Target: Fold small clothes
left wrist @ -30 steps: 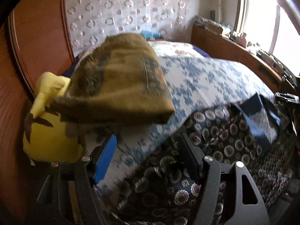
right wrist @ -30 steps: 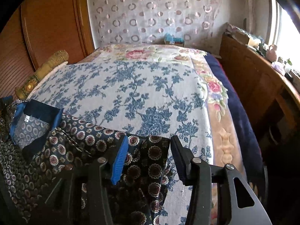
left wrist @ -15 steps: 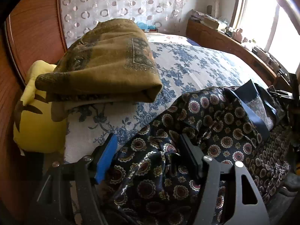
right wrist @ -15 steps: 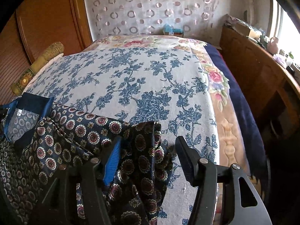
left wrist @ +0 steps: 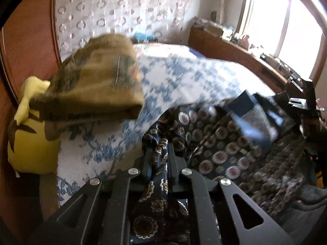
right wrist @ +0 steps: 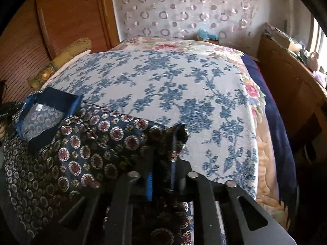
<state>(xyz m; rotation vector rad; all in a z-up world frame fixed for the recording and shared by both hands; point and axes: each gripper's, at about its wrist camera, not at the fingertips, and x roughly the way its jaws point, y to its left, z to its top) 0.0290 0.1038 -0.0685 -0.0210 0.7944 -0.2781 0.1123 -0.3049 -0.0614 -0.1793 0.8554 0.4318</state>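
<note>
The left gripper (left wrist: 159, 155) sits at the bottom centre of its frame, pointing downward and away. Its jaws have just been closing and now pinch a fold of the patterned garment (left wrist: 220, 143). The right gripper (right wrist: 169, 149), also at the bottom centre of its frame, has likewise just closed, clamping the garment's edge between its black fingers (right wrist: 177, 163).

A bedroom in a home. A bed (right wrist: 167, 85) with a blue-and-white floral bedspread fills the middle. At 12 o'clock hangs a pale curtain (right wrist: 184, 10) patterned with rings; at 9 o'clock stands wood panelling (left wrist: 30, 40). At 2 o'clock a bright window (left wrist: 286, 24) sits above a cluttered wooden ledge (left wrist: 235, 49).
</note>
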